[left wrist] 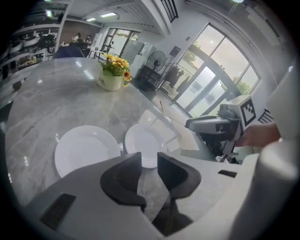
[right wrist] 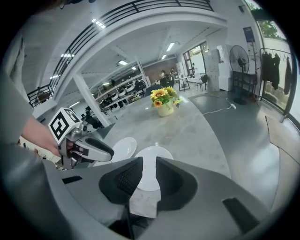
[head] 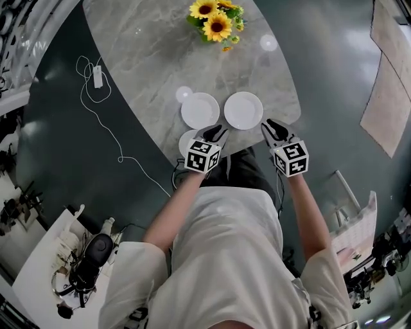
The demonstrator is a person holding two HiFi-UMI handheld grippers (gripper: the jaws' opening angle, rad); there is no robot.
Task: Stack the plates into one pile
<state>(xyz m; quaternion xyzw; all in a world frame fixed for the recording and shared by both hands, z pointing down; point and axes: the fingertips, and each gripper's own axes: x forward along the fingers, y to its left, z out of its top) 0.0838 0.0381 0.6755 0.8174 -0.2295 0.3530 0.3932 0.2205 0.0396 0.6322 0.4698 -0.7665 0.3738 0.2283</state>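
Two white plates lie side by side on the grey marble table (head: 148,58), the left plate (head: 200,110) and the right plate (head: 243,110). A third white plate (head: 186,140) lies nearer the table's edge, partly hidden under my left gripper (head: 215,132). That gripper hovers open and empty just short of the left plate (left wrist: 84,151), and the right plate (left wrist: 145,140) shows past its jaws. My right gripper (head: 275,126) is open too, at the near rim of the right plate (right wrist: 151,171). From there the left plate (right wrist: 118,149) and the left gripper (right wrist: 89,147) show to its left.
A vase of sunflowers (head: 215,19) stands at the table's far side. A white cable with a plug (head: 97,76) runs over the table's left edge to the dark floor. The table's rounded near edge is right by the person's body.
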